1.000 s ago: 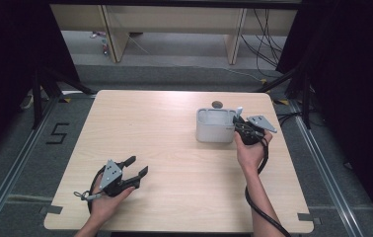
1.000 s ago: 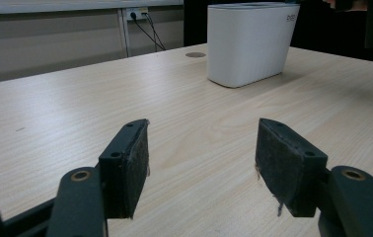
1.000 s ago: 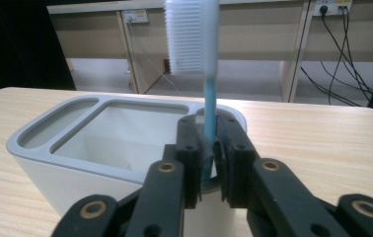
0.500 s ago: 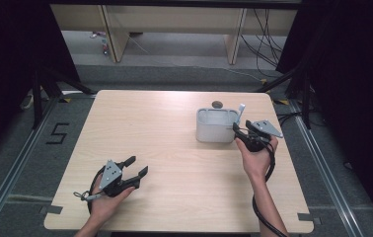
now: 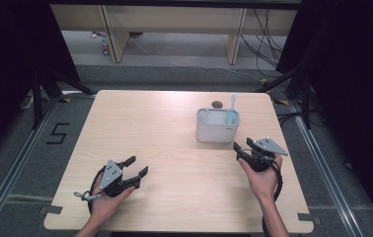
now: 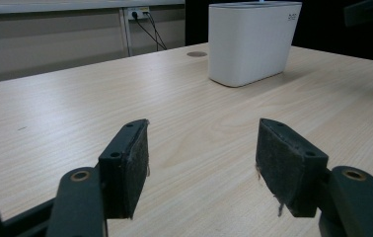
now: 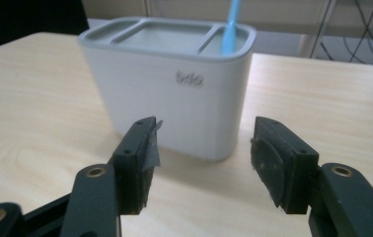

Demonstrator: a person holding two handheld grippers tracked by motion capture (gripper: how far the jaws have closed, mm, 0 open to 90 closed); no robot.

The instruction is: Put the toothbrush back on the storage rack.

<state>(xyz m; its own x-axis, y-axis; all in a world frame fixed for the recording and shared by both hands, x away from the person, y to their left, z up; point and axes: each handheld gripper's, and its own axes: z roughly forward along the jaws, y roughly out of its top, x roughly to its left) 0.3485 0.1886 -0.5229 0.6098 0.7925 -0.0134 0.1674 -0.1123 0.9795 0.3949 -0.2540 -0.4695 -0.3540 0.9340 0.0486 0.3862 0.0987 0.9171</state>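
The room was dark around a pale wooden bench with grey floor beyond it. A white holder stood near the far right part of the bench, and a blue toothbrush stood upright in its right-hand slot. A second before, the right gripper had been up at the holder. Now it had pulled back toward the person, and its jaws had just been opening, spread wide with nothing between them. I think the toothbrush had been dropped in and that job was done. The left gripper had stayed put, jaws spread and empty. Small grey letters on the holder were too blurry to read
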